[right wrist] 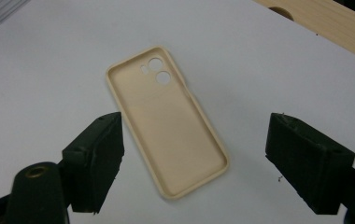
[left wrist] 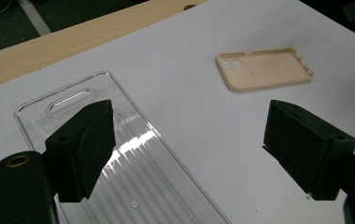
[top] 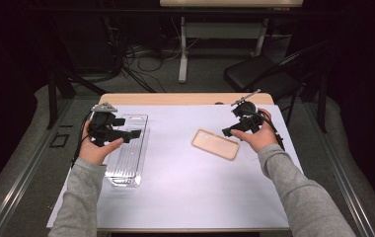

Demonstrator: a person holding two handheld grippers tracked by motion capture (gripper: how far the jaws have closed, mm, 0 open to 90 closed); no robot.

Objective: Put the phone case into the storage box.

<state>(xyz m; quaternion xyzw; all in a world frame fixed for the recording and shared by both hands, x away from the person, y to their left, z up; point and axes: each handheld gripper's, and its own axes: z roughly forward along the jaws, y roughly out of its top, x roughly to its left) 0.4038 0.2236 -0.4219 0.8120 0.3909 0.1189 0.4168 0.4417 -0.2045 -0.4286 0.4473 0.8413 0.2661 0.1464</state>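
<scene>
Beige phone case [right wrist: 168, 126]: lying hollow side up on the white sheet [top: 185, 187], right of centre.
Clear plastic tray [top: 129, 150]: sitting at the left.
Right gripper [top: 229, 131]: hovering open-jawed, nearing the case.
Left gripper [top: 135, 133]: waiting open over the tray.
Next: probably straddling the case's edges, then closing.

Clear tray [left wrist: 133, 186] near end cut off.
</scene>
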